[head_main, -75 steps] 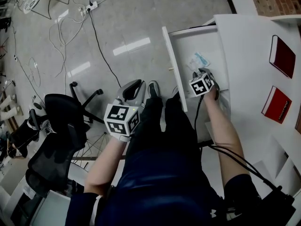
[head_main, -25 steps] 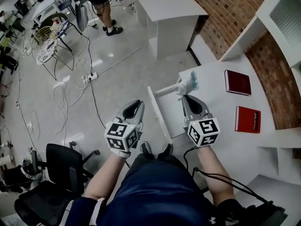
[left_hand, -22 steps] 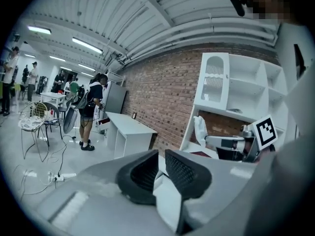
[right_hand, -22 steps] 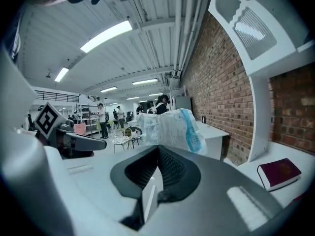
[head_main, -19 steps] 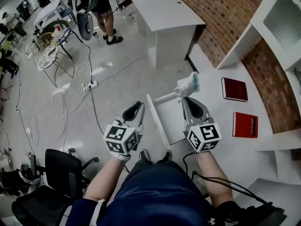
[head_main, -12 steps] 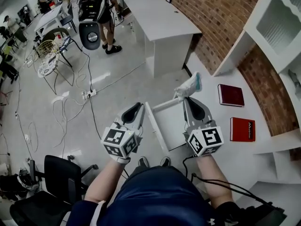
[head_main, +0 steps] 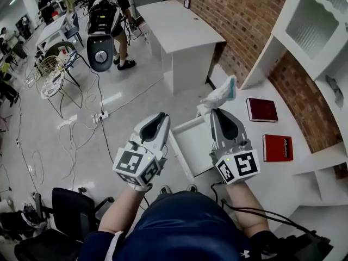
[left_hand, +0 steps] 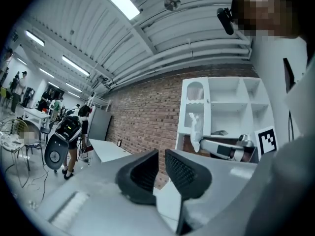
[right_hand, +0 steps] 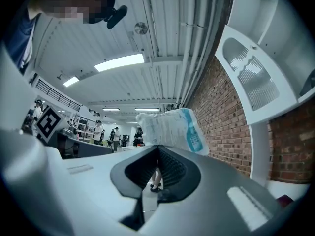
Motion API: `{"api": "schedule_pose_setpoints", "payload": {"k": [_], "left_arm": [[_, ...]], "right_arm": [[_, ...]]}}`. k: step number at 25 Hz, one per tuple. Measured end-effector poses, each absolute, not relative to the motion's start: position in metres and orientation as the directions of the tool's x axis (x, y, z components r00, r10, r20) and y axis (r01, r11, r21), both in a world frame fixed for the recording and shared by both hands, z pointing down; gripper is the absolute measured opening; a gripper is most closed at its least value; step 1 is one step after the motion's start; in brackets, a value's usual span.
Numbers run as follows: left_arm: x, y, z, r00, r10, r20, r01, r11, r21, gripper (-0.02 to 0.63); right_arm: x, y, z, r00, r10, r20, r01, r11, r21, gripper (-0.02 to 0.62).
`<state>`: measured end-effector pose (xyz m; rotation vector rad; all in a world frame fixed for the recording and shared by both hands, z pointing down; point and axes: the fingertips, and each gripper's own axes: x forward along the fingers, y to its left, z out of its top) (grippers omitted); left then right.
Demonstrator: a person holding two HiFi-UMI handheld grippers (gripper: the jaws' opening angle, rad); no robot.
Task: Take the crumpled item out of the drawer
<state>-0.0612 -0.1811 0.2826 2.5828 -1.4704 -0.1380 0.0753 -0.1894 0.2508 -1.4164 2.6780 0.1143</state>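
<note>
My right gripper (head_main: 218, 111) is clamped shut on one edge of the crumpled item (head_main: 221, 95), which juts straight out past the jaw tips, well above the open drawer (head_main: 191, 141) underneath. My left gripper (head_main: 156, 120) hovers beside the drawer front, jaws slightly apart and empty. So the right hand does the carrying, and I judge the white desktop (head_main: 255, 130) with the red books (head_main: 261, 109), just to its right, a likely place to set the item down.

There are two red books (head_main: 261, 109) (head_main: 278, 147), two grippers (head_main: 160, 119) (head_main: 217, 113) (one in each hand), one crumpled packet (head_main: 222, 94), one open drawer (head_main: 191, 140) and one white desk (head_main: 176, 29) by the brick wall.
</note>
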Motion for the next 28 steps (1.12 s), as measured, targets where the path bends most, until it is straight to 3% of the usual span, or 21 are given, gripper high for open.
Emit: {"api": "schedule_pose_setpoints", "payload": {"k": [28], "left_arm": [[-0.059,-0.202,0.309,0.531,-0.847,0.037,-0.825,-0.506,0.251,0.048]], "right_arm": [[0.086,-0.205,0.273,-0.51,-0.857,-0.073,-0.86,0.509,0.024,0.005]]}}
